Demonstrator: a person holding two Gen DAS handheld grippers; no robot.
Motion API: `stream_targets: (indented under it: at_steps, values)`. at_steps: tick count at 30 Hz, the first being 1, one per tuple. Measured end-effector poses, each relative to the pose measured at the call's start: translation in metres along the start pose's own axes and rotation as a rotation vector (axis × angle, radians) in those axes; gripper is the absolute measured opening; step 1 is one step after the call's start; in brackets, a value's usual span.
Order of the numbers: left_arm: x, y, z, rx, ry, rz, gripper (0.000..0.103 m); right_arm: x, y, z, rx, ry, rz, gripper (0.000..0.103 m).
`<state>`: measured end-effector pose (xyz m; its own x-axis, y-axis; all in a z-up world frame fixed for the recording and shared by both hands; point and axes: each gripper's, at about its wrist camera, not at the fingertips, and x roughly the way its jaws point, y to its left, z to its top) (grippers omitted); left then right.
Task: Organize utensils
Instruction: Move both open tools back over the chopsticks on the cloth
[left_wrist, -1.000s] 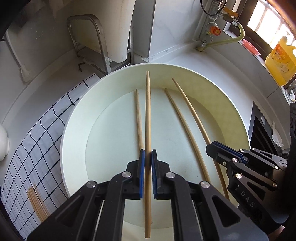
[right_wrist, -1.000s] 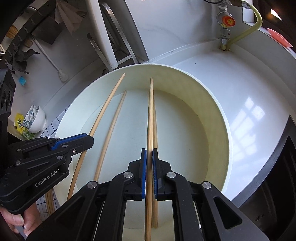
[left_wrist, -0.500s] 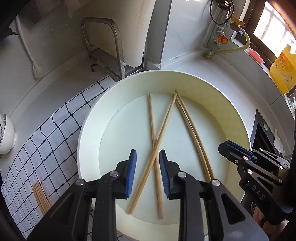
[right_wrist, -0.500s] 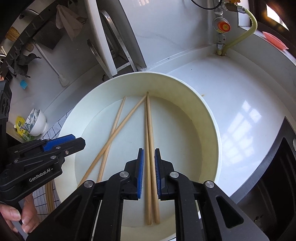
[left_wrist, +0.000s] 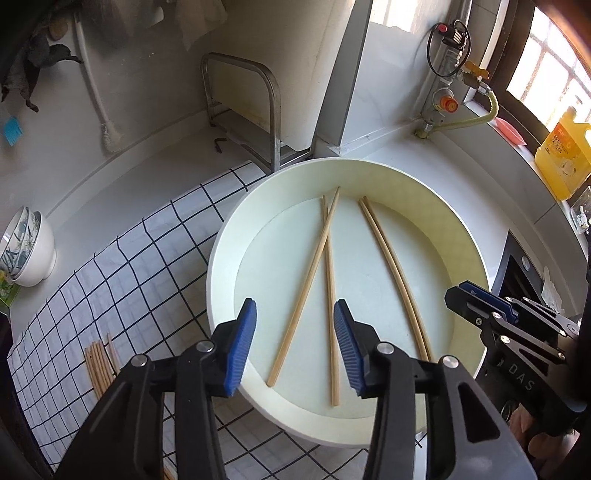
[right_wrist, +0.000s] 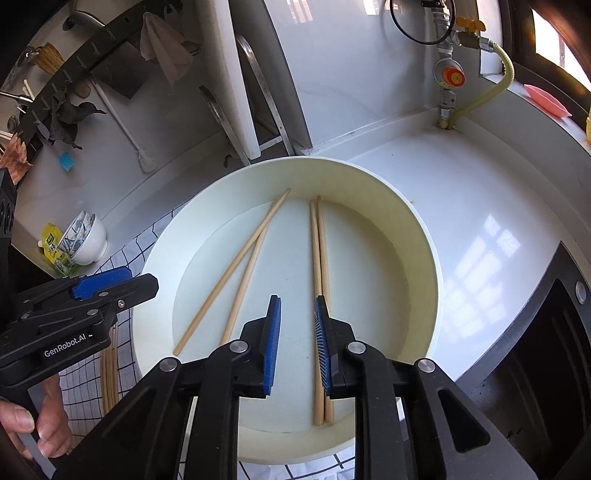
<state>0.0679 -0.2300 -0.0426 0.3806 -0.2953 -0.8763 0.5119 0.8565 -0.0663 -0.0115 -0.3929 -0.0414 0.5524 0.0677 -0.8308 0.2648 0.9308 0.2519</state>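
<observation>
The basin (left_wrist: 461, 236) lies open from above (chopsticks (left_wrist: 328, 280) on its floor), its wall ringing it.

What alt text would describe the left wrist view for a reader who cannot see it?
The left gripper, jaws opening and empty, hangs over a round white basin holding a crossed pair of chopsticks and a parallel pair of chopsticks. The right gripper is at right.

Both tools are matte black plastic linkages with round silver pivot screws at the joints. The left gripper (left_wrist: 294, 341) has two black fingers (left_wrist: 240, 350) faced with ribbed blue pads; white lettering "GenRobot.AI" marks its side in the right wrist view. The right gripper (right_wrist: 296, 341) is built the same, blue ribbed pads on black arms, with pale "DAS" lettering on its body in the left wrist view
</observation>
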Motion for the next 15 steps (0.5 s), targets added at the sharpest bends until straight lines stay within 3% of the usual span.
stream_targets:
  at_steps: [15]
  values:
    - [-0.053, 0.061, -0.046, -0.117, -0.060, 0.050, 0.060, -0.021, 0.062, -0.023, -0.109, 0.001, 0.030, 0.029]
